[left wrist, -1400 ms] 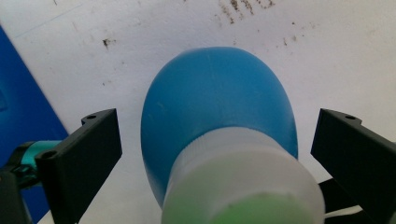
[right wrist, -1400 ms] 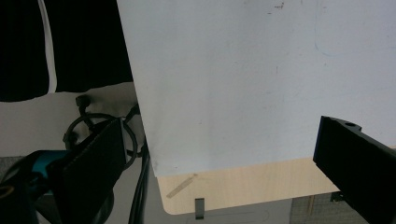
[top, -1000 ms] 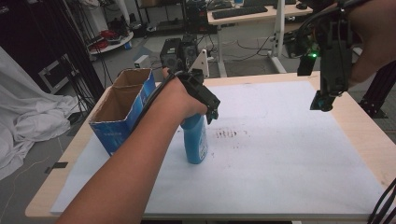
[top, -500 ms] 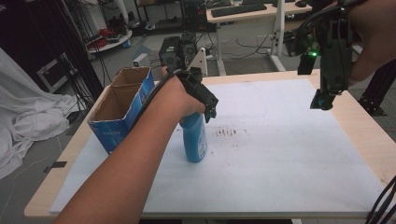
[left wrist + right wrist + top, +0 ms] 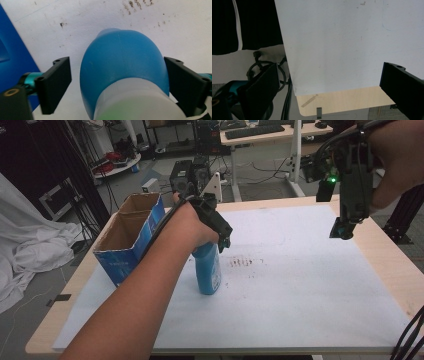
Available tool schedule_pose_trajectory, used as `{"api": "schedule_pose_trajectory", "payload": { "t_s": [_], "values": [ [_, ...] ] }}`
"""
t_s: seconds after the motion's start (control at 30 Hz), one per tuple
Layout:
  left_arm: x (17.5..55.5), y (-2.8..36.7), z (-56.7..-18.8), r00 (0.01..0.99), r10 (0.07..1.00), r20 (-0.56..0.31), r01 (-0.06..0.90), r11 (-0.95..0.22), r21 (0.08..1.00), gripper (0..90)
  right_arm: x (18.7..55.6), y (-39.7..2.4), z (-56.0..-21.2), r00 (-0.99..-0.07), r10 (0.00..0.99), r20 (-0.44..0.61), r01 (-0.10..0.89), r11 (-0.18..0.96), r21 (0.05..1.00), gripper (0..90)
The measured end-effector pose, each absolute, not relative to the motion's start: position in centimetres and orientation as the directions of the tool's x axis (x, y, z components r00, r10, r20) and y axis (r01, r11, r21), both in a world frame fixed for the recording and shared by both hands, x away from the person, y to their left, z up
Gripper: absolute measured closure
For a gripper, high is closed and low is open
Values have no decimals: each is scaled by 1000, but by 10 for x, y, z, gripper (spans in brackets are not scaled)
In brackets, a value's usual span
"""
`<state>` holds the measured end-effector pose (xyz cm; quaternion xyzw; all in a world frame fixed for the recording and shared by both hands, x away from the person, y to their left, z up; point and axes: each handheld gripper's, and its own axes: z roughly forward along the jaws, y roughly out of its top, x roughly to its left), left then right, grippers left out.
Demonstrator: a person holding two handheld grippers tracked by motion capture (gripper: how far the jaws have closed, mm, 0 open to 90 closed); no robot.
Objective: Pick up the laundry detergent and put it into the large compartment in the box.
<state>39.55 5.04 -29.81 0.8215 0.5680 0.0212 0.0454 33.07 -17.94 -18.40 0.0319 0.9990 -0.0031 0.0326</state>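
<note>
A blue plastic bottle (image 5: 209,270) with a white collar stands upright on the white sheet (image 5: 300,285). My left gripper (image 5: 223,237) reaches down over its top, one jaw on each side of the blue body (image 5: 122,62). Its jaws have just been closing. The right-hand jaw looks to be at the bottle's side, and a gap remains at the left-hand jaw. My right gripper (image 5: 342,230) hangs in the air over the table's far right. It points down and stands open (image 5: 332,70), with nothing between its jaws.
An open cardboard box (image 5: 125,237) with blue sides stands just left of the bottle. A patch of dark specks (image 5: 241,262) marks the sheet right of the bottle. The wooden table edge (image 5: 395,265) runs along the right. Cables (image 5: 287,100) hang off the corner.
</note>
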Motion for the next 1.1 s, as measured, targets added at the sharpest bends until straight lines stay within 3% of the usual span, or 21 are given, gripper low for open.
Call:
{"api": "schedule_pose_trajectory", "payload": {
  "t_s": [1.1],
  "values": [
    [395, 48, -297, 354, 935, -12, 932, -352, 91, 268, 331, -183, -187, -996, 67, -62, 67, 998, 2, 18]
  ]
}}
